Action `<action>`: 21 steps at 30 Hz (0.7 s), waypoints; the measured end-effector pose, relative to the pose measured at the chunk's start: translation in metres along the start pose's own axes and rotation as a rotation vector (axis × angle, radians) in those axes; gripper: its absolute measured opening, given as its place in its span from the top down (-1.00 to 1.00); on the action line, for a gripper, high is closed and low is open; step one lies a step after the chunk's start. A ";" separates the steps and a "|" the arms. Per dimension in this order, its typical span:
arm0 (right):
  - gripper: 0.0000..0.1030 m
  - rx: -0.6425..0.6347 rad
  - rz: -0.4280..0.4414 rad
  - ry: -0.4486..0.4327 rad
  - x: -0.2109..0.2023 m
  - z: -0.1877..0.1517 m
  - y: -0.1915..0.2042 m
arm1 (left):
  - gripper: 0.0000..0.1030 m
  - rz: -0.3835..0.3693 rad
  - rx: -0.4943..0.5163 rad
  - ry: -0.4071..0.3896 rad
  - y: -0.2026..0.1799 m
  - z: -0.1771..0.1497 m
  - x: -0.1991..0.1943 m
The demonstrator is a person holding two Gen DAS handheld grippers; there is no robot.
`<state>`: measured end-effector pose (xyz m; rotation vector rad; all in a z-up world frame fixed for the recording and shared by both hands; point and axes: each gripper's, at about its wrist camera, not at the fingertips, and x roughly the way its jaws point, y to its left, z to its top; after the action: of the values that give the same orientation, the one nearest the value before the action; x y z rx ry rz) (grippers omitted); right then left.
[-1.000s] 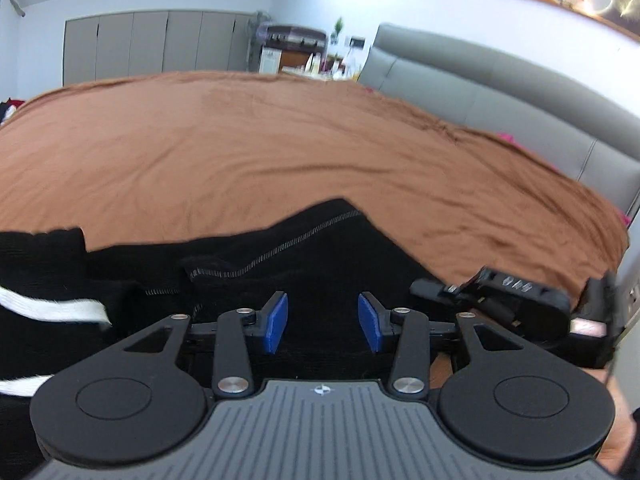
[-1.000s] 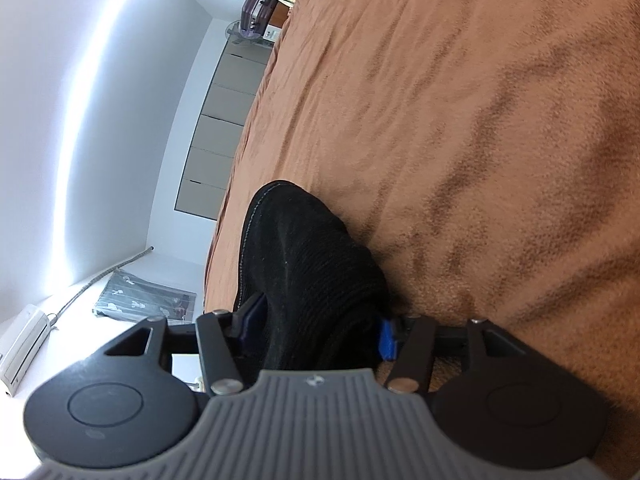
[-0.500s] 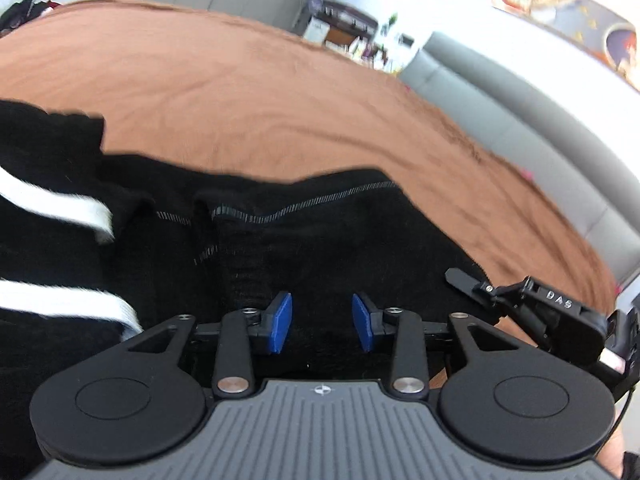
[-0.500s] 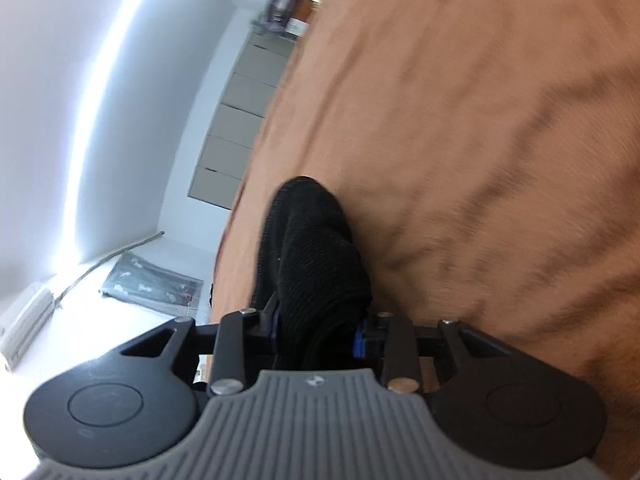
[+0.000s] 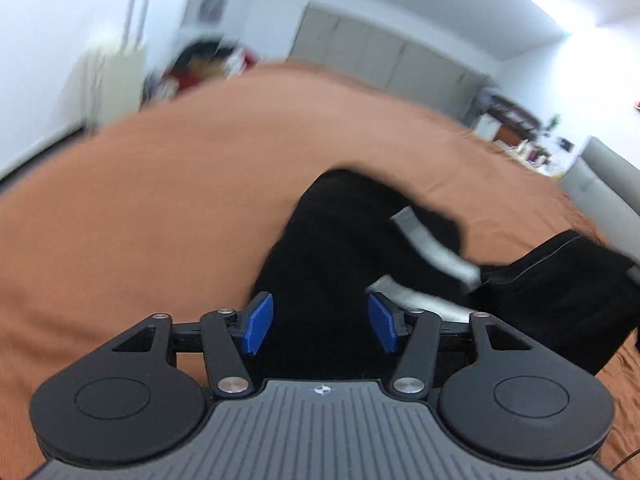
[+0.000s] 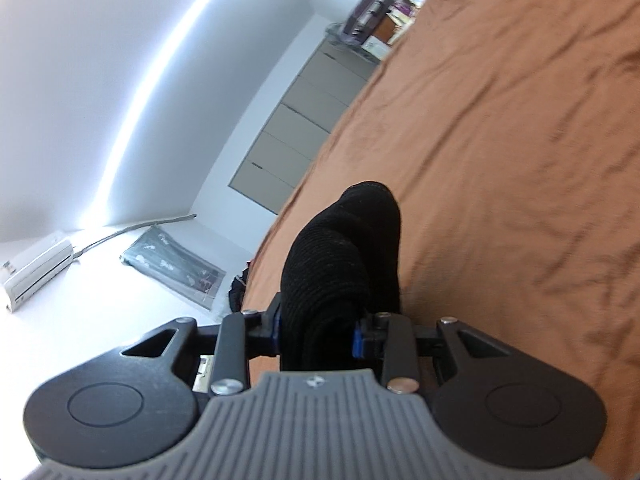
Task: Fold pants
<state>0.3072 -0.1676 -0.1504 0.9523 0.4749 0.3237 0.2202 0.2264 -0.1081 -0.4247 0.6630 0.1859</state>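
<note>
On the brown bedspread (image 5: 168, 216) lie the black pants (image 5: 352, 240), bunched and dark, with two white stripes (image 5: 436, 248) crossing the cloth on the right and a stitched hem edge showing at the far right. The left-wrist view is blurred. The left gripper (image 5: 320, 322) hovers low over the near part of the pants, its jaws having just been opening; the blue pads (image 5: 258, 322) stand well apart with black cloth seen between them, not pressed. The right gripper (image 6: 318, 330) is clamped on a thick rolled fold of ribbed black fabric that bulges up and forward from between its pads, lifted clear above the bedspread.
</note>
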 end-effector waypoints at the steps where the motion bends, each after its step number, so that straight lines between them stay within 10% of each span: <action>1: 0.48 -0.024 0.008 0.000 0.001 -0.002 0.010 | -0.14 -0.013 -0.021 0.023 0.008 -0.004 0.005; 21: 0.49 -0.952 0.265 0.124 0.019 -0.161 0.193 | -0.14 -0.206 -0.247 0.064 0.051 -0.017 0.000</action>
<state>0.2281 0.0590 -0.0721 0.0598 0.2483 0.7661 0.1957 0.2652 -0.1368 -0.7348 0.6565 0.0579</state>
